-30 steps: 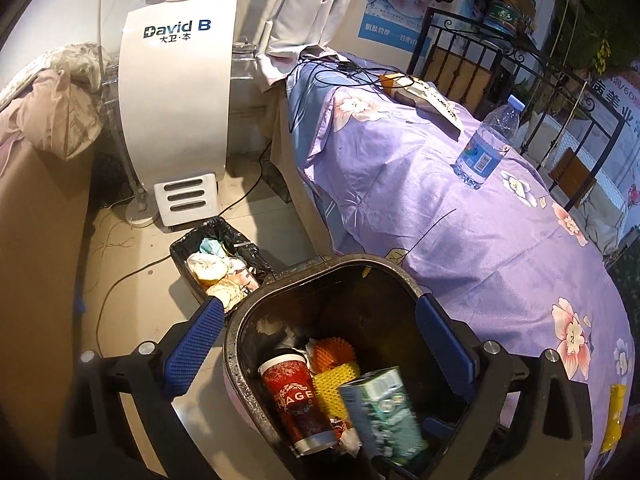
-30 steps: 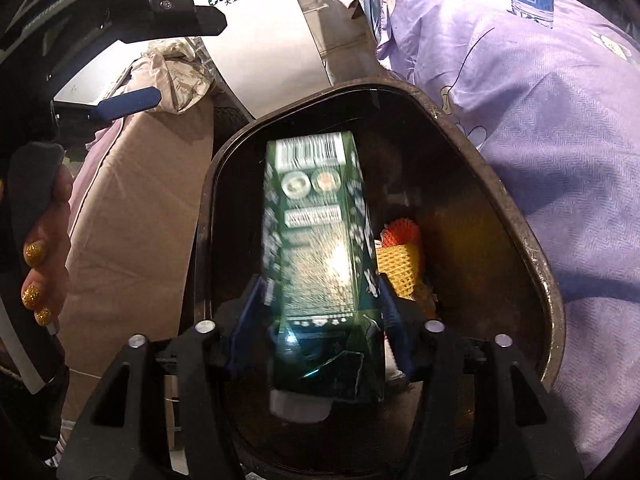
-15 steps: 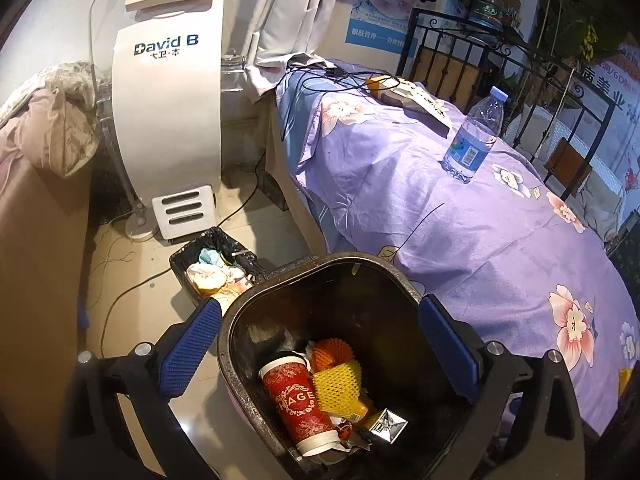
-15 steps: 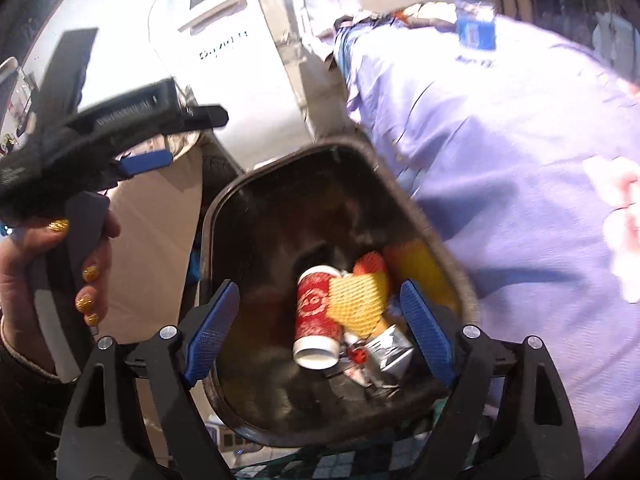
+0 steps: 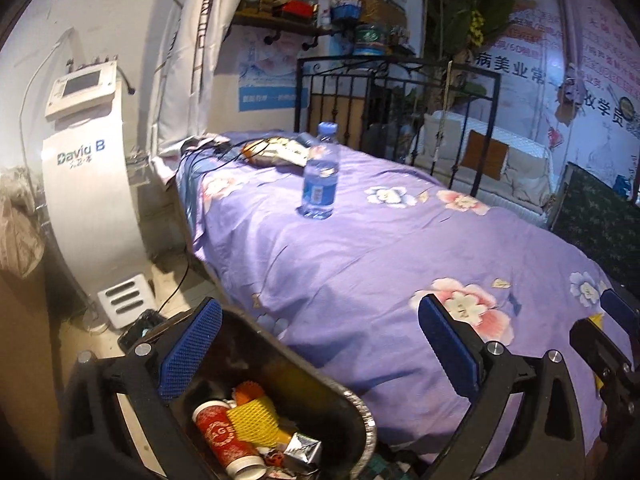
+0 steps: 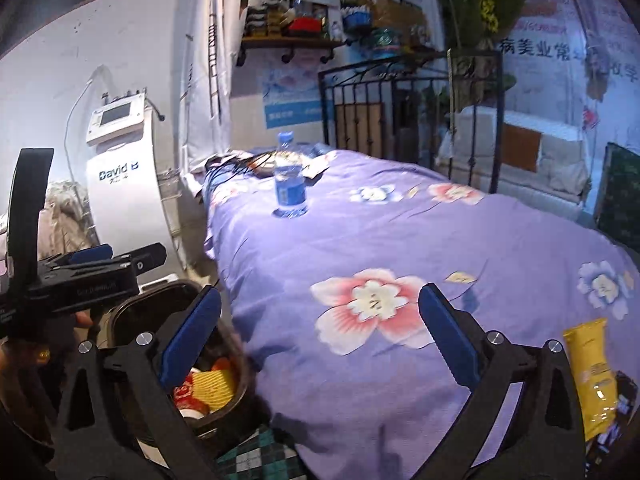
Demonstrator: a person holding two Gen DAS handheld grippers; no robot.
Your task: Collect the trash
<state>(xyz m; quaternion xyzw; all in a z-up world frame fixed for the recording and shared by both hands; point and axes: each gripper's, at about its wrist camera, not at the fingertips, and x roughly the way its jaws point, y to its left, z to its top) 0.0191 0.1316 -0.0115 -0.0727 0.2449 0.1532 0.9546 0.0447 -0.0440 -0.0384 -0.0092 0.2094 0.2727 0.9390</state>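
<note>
The right tool (image 6: 320, 340) has nothing between its ribbed blue pads (image 6: 448, 340), and its jaws are opening wide; a second ago they clasped a green carton over the bin, and that carton is gone from them now. The left tool (image 5: 318, 350) likewise stands wide apart and empty, as it did before. Both views have swung up from the bin to the bed (image 5: 360, 248), whose purple floral cover is soft and creased. The dark, round-cornered trash bin (image 5: 320, 384) with a metal-looking rim now sits low at the left, under the left tool's left pad; inside lie a red paper cup (image 5: 220, 434), yellow foam netting (image 5: 252, 420) and a crumpled silvery carton (image 5: 302, 450). A clear plastic water bottle (image 6: 289, 184) with a blue label stands upright on the bed, well ahead of both tools. A glossy yellow packet (image 6: 592, 376) lies on the cover just right of the right tool.
</note>
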